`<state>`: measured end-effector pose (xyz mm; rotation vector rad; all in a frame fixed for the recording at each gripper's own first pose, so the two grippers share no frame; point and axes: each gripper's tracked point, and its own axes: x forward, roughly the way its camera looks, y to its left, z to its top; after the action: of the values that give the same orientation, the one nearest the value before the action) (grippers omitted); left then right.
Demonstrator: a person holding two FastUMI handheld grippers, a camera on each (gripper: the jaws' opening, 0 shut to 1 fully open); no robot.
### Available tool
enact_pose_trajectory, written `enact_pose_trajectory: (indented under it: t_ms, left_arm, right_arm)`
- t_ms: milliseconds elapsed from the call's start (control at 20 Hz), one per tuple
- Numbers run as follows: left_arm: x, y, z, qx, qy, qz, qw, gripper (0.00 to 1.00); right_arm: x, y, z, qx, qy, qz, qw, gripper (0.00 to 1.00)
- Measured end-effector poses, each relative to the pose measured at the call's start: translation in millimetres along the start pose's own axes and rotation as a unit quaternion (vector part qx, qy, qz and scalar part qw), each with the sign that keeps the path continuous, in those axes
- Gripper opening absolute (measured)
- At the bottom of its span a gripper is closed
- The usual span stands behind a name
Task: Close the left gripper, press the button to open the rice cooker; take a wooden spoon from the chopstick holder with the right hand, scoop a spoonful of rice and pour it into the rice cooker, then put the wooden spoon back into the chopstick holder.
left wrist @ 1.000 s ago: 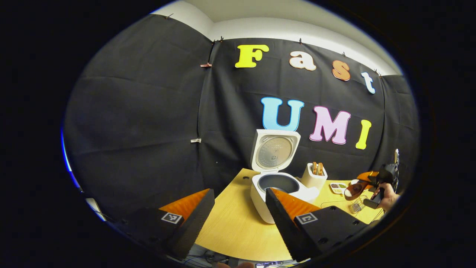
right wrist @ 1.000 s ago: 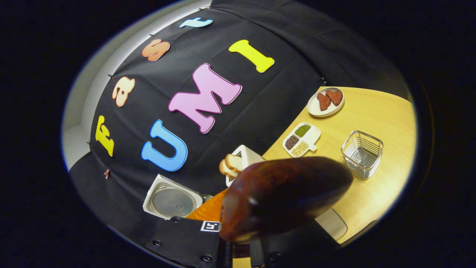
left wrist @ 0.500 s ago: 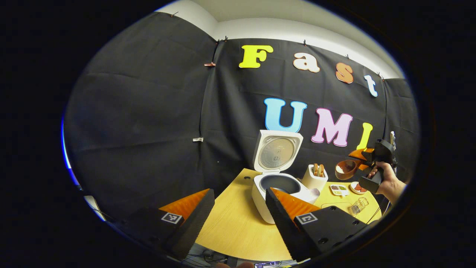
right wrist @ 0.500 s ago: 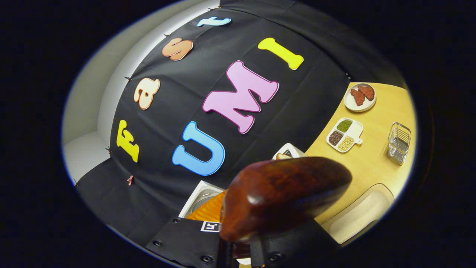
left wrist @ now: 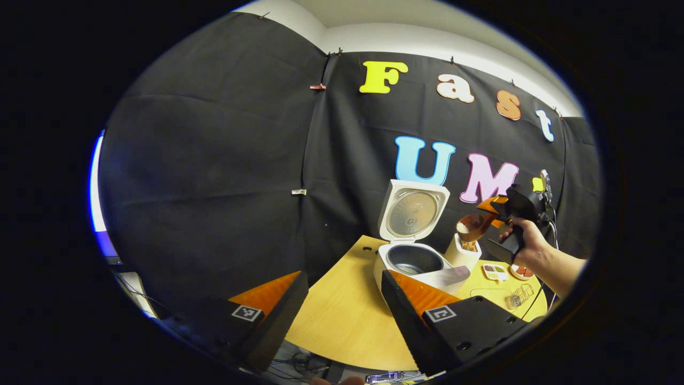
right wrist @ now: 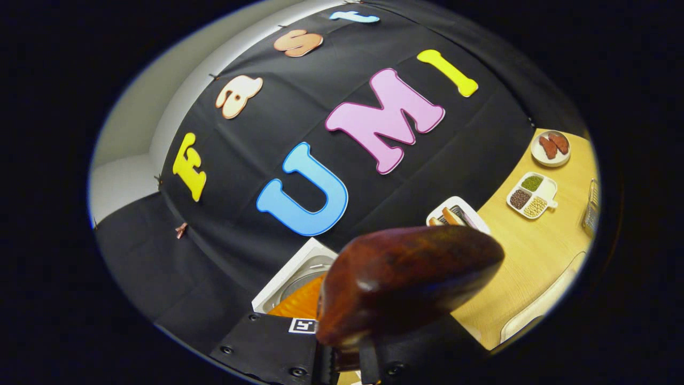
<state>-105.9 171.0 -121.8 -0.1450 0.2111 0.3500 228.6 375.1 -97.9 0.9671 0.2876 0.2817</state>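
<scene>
Left gripper view: right gripper (left wrist: 494, 209) clamped the wooden spoon (left wrist: 472, 226), bowl hanging up-right of the open rice cooker (left wrist: 414, 259); left gripper (left wrist: 342, 305) gaped.

This was a staged recording booth, not a real kitchen: black cloth wall (left wrist: 214, 160) clipped up beneath a white ceiling edge (left wrist: 427, 43), a rounded pale wooden table (left wrist: 342, 315) bearing a white rice cooker (left wrist: 414, 262), and loose cables (left wrist: 299, 369) below.

Left tool (left wrist: 342, 299): fingers spread apart, gripping nothing, held low. Right tool (left wrist: 494, 211): raised in a hand (left wrist: 526, 248), forearm extended, apparently clamped on a spoon handle.
</scene>
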Motion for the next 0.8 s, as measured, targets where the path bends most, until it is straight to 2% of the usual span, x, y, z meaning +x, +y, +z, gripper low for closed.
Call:
enact_pose_trajectory:
  t_ms: [150, 400, 650, 800]
  left_arm:
    - [3.8, 7.2, -4.2, 0.005, 0.004, 0.007, 1.0, 0.95]
    - [18.1, 18.3, -9.3, -0.009, 0.01, 0.015, 1.0, 0.95]
    - [28.3, 27.5, -13.1, -0.002, 0.015, 0.028, 0.999, 0.95]
    - [30.2, 27.7, -13.4, 0.001, 0.016, 0.029, 0.999, 0.95]
  right_arm:
    - [24.3, 17.7, -16.0, -0.089, -0.002, 0.01, 0.996, 0.17]
    - [64.5, 36.5, -38.9, -0.209, -0.006, 0.023, 0.978, 0.17]
    - [91.1, 42.5, -76.8, -0.31, 0.014, 0.045, 0.949, 0.17]
    - [89.8, 49.6, -96.5, -0.386, 0.02, 0.072, 0.919, 0.17]
